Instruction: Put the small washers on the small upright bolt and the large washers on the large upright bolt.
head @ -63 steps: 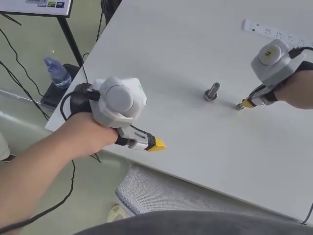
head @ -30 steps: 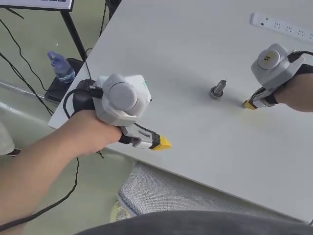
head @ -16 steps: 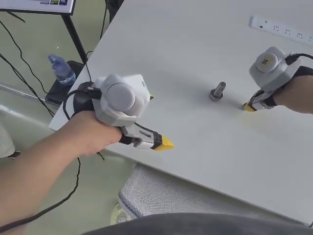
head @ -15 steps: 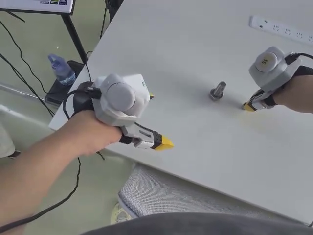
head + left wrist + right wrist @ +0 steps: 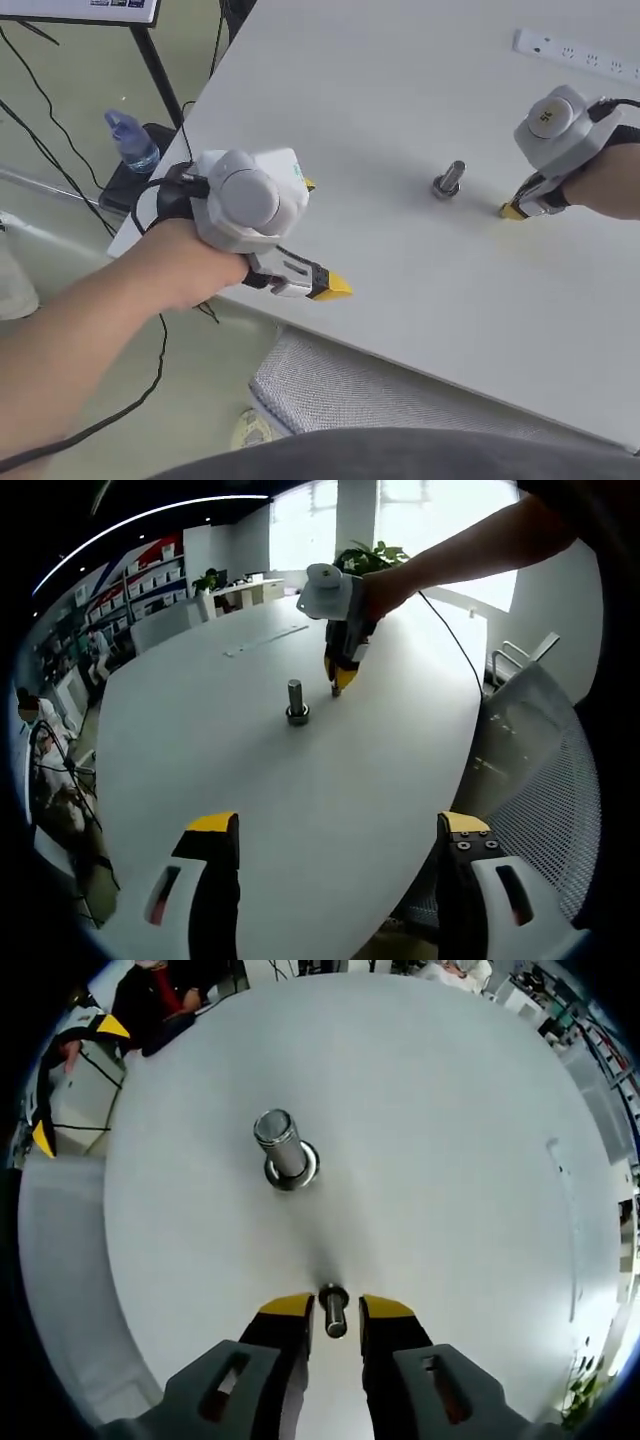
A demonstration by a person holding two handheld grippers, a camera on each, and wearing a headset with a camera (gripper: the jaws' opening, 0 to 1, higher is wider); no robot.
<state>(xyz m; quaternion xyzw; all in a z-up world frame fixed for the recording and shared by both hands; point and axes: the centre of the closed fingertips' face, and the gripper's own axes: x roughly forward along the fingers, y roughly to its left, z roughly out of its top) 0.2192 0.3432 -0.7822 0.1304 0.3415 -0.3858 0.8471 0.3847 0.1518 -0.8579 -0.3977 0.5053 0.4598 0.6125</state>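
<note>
Yellow-tipped fingers [image 5: 288,1308] of the right gripper [image 5: 336,1305] are being held slightly apart either side of the small upright bolt [image 5: 333,1312], vertical on the white surface [image 5: 450,1160] near the large upright bolt [image 5: 285,1150], while the left gripper [image 5: 338,825] is being held wide open, well away.

Nothing legible: the yellow sticker [image 5: 549,116] on the right gripper [image 5: 513,211] bears dark marks too blurred to read.

One large bolt [image 5: 448,180], one small bolt [image 5: 333,1312], one bottle [image 5: 131,142], one power strip [image 5: 575,55]
</note>
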